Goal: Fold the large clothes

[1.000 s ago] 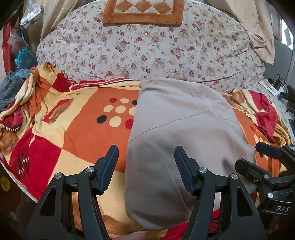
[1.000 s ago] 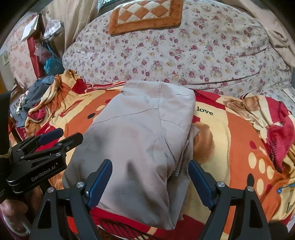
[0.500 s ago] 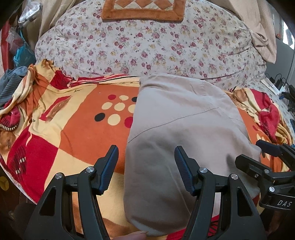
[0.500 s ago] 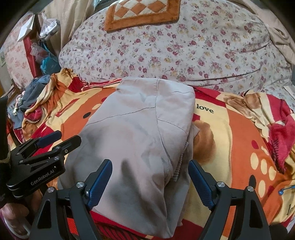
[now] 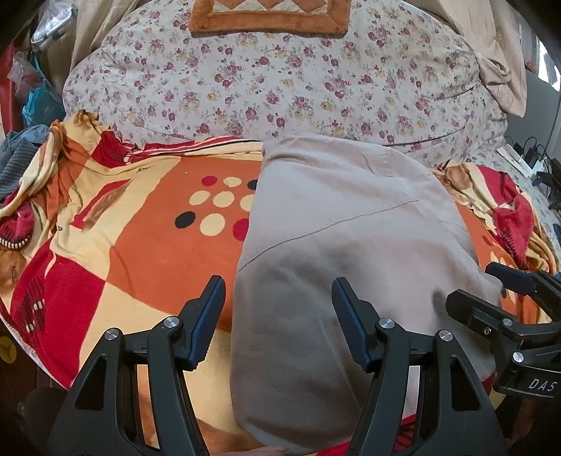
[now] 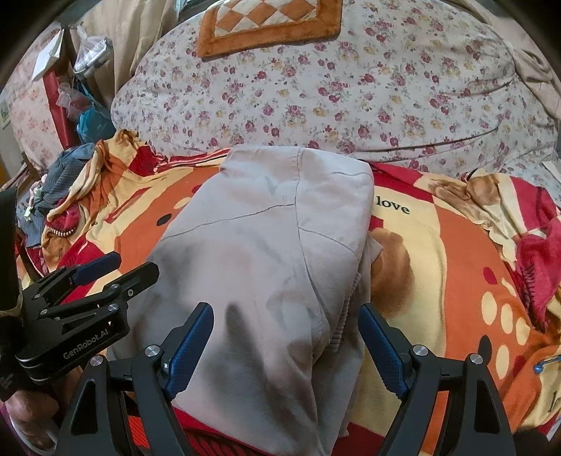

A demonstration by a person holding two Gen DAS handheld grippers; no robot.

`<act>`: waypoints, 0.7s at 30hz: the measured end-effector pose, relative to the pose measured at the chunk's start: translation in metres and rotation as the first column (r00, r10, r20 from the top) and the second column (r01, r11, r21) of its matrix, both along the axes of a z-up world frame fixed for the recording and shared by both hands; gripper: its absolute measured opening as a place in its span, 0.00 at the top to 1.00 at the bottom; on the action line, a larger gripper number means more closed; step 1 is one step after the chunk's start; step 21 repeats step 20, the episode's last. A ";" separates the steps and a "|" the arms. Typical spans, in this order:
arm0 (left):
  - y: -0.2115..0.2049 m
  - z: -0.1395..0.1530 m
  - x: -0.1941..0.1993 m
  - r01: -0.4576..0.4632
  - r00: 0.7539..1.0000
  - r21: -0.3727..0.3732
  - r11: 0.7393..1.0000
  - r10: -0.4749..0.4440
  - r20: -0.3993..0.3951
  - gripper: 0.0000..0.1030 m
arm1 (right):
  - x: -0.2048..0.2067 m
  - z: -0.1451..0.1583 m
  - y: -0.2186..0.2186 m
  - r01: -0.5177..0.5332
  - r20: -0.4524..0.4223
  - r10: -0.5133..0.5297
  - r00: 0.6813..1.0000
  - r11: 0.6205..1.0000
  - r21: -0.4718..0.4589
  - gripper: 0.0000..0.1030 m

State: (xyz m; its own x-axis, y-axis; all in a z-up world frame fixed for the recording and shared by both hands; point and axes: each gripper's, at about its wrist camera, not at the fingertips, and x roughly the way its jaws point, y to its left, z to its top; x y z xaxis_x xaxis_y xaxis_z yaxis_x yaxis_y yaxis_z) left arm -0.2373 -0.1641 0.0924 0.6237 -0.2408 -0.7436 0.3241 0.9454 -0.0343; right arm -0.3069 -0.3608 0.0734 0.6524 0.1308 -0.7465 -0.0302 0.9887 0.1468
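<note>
A beige garment point(image 5: 343, 238) lies folded in a long bundle on an orange, red and cream blanket point(image 5: 147, 245); it also shows in the right wrist view point(image 6: 266, 266), with a ribbed cuff point(image 6: 345, 315) at its right edge. My left gripper point(image 5: 277, 315) is open and empty, over the garment's near left edge. My right gripper point(image 6: 285, 340) is open and empty, over the garment's near end. Each gripper shows in the other's view, the right one point(image 5: 505, 301) and the left one point(image 6: 101, 277), both open.
A floral quilt point(image 5: 280, 80) is heaped behind the blanket, with an orange checked mat point(image 6: 266, 24) on top. Grey striped clothes point(image 6: 66, 175) and bags lie at the far left. Cables and chargers point(image 5: 533, 158) sit at the far right.
Both grippers have drifted slightly over the garment, staying open. The garment lies the same way.
</note>
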 end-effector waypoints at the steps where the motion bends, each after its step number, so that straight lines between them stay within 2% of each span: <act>1: 0.000 -0.001 0.001 0.002 1.000 0.003 1.000 -0.002 -0.001 0.39 | 0.000 0.000 0.000 0.000 -0.001 0.000 1.000 1.000 -0.001 0.20; 21: 0.003 0.002 0.008 0.024 1.000 -0.045 0.999 -0.024 -0.001 0.39 | 0.007 0.000 -0.001 0.000 -0.007 0.000 1.000 1.000 0.001 0.20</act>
